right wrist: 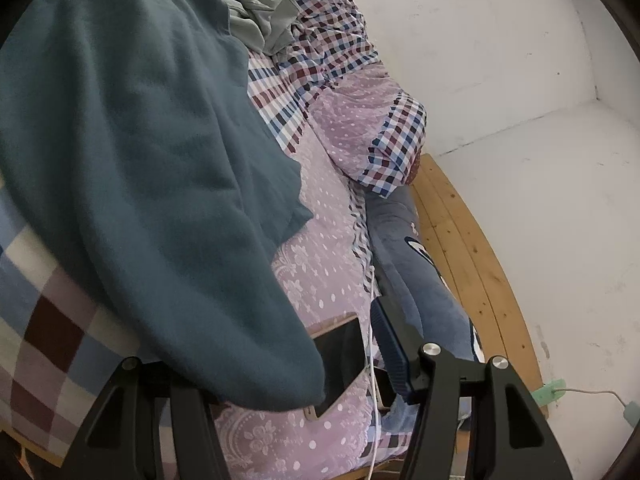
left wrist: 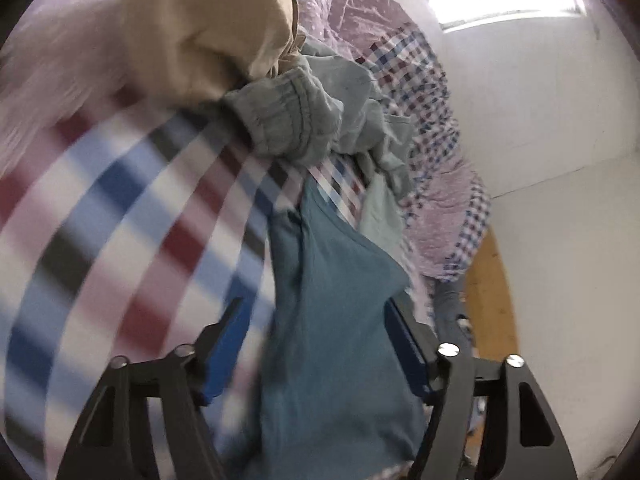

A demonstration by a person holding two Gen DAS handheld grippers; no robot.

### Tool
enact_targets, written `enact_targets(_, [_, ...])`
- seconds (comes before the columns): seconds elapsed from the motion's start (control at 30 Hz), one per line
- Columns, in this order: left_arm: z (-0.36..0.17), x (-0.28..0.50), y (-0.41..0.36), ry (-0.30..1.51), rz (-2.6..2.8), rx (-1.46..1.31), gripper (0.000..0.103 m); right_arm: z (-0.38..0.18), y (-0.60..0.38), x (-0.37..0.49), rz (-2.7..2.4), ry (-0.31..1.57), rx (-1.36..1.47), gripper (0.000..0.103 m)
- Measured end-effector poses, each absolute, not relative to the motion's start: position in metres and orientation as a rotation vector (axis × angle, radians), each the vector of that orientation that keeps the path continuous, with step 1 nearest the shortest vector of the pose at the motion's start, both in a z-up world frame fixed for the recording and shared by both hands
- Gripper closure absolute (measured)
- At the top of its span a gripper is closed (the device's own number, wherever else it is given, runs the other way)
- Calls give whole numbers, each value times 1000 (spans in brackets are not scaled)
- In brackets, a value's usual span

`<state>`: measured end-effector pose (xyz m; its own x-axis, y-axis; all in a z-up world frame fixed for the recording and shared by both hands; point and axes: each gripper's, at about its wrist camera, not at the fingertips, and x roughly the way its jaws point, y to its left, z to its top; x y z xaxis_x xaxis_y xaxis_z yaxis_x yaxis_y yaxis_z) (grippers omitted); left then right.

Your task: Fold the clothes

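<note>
White walls behind, checked bedsheet [left wrist: 100,216] under me, pink dotted quilt [right wrist: 320,216] bunched along the bed's far side w/ a wooden bed frame [right wrist: 460,240] beyond it. My left gripper [left wrist: 316,312] is out over the teal garment [left wrist: 336,300]; the cloth runs up btwn the two blue pads, which stand apart, and I can't tell if either presses on it — view's smeared w/ blur on the left. Ahead of it: grey-green trousers [left wrist: 304,120] crumpled, elastic waistband showing, and a beige garment [left wrist: 208,32] past them. My right gripper [right wrist: 320,360] has jaws parted too; teal garment lies spread over the sheet and covers my left finger, so only the right blue pad [right wrist: 390,344] shows, clear of the cloth. Just beside that pad, a dark phone [right wrist: 340,356] on the quilt, white cable [right wrist: 373,344] running alongside, and a blue-grey plush pillow [right wrist: 416,280] near the frame.
</note>
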<state>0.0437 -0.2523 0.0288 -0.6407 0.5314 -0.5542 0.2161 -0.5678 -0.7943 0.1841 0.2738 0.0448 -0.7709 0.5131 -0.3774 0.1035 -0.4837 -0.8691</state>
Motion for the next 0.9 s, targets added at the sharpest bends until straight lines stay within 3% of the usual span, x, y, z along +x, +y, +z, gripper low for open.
enact_targets(0.13, [13, -4, -251, -1223, 2346, -1380, 67, 49, 274, 178, 2364, -1390, -914, 41])
enact_targets(0.43, [7, -59, -220, -891, 2390, -1484, 72, 53, 273, 169, 2412, -1328, -925, 41])
enact_targets(0.47, [7, -62, -218, -868, 2403, -1495, 101, 53, 273, 169, 2414, -1326, -926, 41])
enact_targets(0.67, [27, -76, -220, -841, 2493, -1411, 101, 54, 274, 169, 2426, -1317, -932, 41])
enact_targets(0.83, [20, -81, -236, -905, 2499, -1435, 100, 57, 274, 172, 2439, -1308, -921, 41])
enact_targets(0.9, [16, -72, -253, -1012, 2480, -1446, 97, 61, 274, 176, 2456, -1302, -903, 41])
